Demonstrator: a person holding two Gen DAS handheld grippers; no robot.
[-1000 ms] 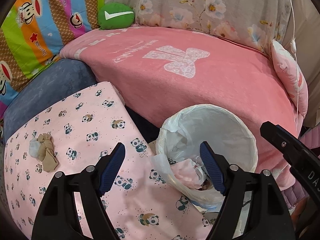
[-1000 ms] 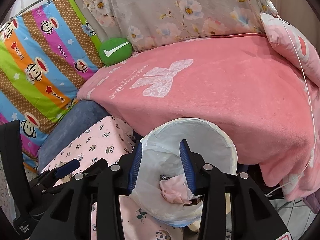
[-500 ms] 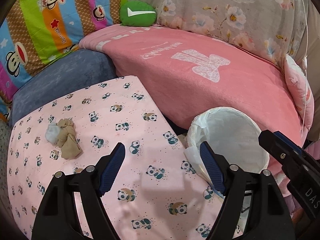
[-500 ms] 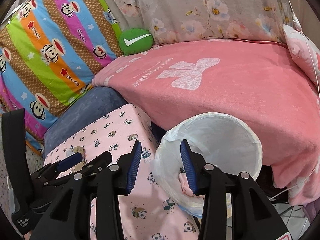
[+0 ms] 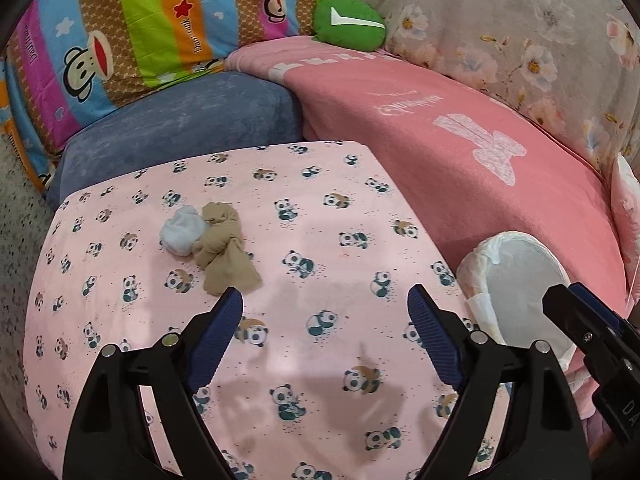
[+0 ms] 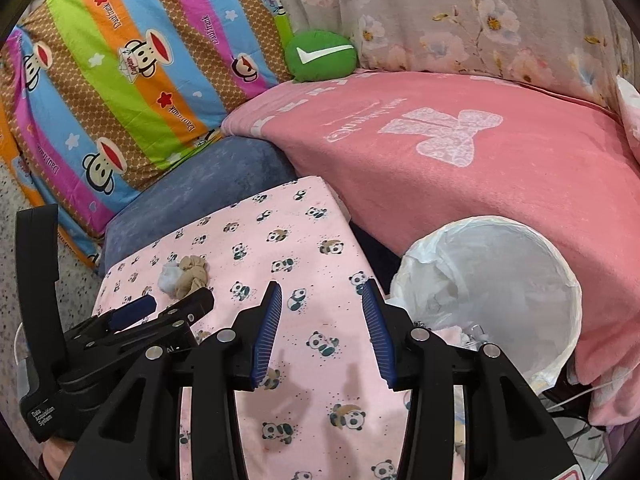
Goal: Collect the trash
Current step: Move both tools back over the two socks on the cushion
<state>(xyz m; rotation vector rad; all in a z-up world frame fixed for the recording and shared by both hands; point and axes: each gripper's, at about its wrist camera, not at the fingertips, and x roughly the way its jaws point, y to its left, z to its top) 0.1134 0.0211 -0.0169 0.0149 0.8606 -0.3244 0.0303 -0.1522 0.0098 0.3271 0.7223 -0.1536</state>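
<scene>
Left gripper [image 5: 325, 312] spread wide, empty, just short of the sock [image 5: 224, 248]. Straddle sock, press into cloth, pinch, carry right to the bin [image 5: 516, 292]. Right gripper [image 6: 320, 320] likewise released, empty.

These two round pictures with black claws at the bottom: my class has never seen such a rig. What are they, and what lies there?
A person holds a two-finger tool in each hand, and a wide-angle camera on each looks along its fingers. One picture is from the left gripper, the other from the right gripper. Both are open and hold nothing. Below them is a panda-print cloth. On it lie a beige sock and a white wad, touching each other. To the right stands a bin with a white liner, with some trash inside.
</scene>
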